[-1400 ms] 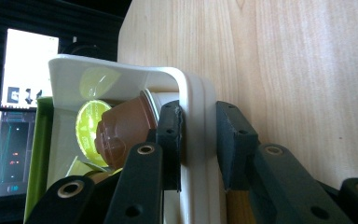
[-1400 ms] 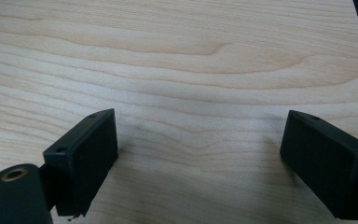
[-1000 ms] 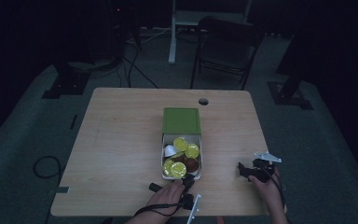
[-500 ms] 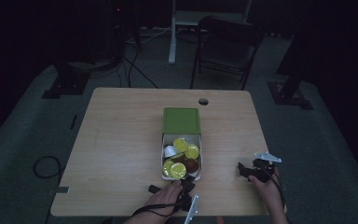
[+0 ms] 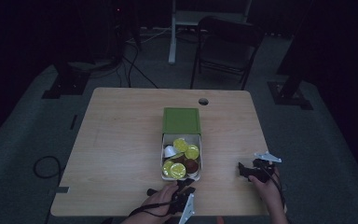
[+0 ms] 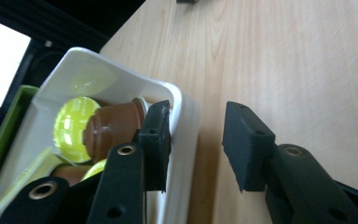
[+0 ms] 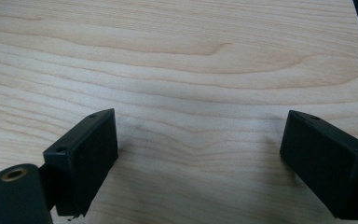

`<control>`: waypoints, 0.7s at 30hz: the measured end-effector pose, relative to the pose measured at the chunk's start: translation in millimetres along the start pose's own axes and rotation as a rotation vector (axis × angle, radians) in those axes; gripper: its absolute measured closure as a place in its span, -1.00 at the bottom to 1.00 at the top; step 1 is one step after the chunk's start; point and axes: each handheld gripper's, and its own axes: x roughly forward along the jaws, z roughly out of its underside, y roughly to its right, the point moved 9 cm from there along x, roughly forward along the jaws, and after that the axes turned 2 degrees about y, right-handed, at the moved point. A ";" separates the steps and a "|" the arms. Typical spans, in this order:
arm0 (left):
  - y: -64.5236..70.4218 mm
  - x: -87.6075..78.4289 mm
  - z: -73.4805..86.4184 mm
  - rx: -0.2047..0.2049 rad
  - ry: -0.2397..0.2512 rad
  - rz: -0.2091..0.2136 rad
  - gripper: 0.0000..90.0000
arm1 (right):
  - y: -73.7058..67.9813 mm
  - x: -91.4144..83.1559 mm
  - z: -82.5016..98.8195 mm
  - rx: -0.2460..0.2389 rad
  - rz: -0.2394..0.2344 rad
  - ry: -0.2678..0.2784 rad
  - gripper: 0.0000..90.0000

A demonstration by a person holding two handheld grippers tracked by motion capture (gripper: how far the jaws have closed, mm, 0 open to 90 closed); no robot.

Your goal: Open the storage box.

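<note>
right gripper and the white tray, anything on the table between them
Nothing: in the high view, bare wood separates the right gripper from the white tray.

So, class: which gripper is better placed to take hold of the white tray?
Left. The left gripper straddles the white tray wall; its jaws have just opened. The right gripper hovers over bare table.

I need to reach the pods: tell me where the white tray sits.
In the high view the white tray sits mid-table toward the near edge, drawn out of the green box, just beyond the left gripper.

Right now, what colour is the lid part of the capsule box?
Green; the lid shows best in the high view.
</note>
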 end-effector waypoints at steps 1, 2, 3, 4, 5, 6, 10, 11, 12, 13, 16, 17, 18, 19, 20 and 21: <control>-0.6 -1.1 -0.3 -0.004 0.006 -0.001 0.38 | 0.0 0.0 0.0 0.000 0.000 0.000 -0.76; -1.3 -2.6 -0.1 -0.012 0.007 0.001 0.39 | 0.0 0.0 0.0 0.000 0.000 0.000 -0.76; -2.0 -3.4 -0.1 -0.023 0.011 0.004 0.39 | 0.0 0.0 0.0 0.000 0.000 0.000 -0.76; -2.6 -4.4 0.1 -0.035 0.015 0.005 0.39 | 0.0 0.0 0.0 0.000 0.000 0.000 -0.76; -4.1 -6.6 0.6 -0.058 0.022 0.009 0.40 | 0.0 0.0 0.0 0.000 0.000 0.000 -0.76; -4.1 -6.6 0.6 -0.058 0.022 0.009 0.41 | 0.0 0.0 0.0 0.000 0.000 0.000 -0.76; -4.0 -11.5 2.6 -0.099 0.029 0.029 0.41 | 0.0 0.0 0.0 0.000 0.000 0.000 -0.76; -3.6 -12.5 3.7 -0.104 0.028 0.033 0.41 | 0.0 0.0 0.0 0.000 0.000 0.000 -0.76; -3.3 -13.3 5.2 -0.111 0.028 0.037 0.41 | 0.0 0.0 0.0 0.000 0.000 0.000 -0.76; -2.5 -14.0 7.1 -0.125 0.028 0.046 0.41 | 0.0 0.0 0.0 0.000 0.000 0.000 -0.76; -1.1 -16.1 12.4 -0.156 0.022 0.061 0.43 | 0.0 0.0 0.0 0.000 0.000 0.000 -0.76; -0.6 -17.0 13.8 -0.166 0.021 0.069 0.43 | 0.0 0.0 0.0 0.000 0.000 0.000 -0.76; -0.8 -17.9 14.8 -0.174 0.022 0.070 0.43 | 0.0 0.0 0.0 0.000 0.000 0.000 -0.76; -0.6 -18.7 16.1 -0.180 0.019 0.075 0.43 | 0.0 0.0 0.0 0.000 0.000 0.000 -0.76; -0.1 -19.3 17.4 -0.187 0.016 0.081 0.43 | 0.0 0.0 0.0 0.000 0.000 0.000 -0.76; -0.4 -20.2 18.7 -0.190 0.014 0.083 0.43 | 0.0 0.0 0.0 0.000 0.000 0.000 -0.76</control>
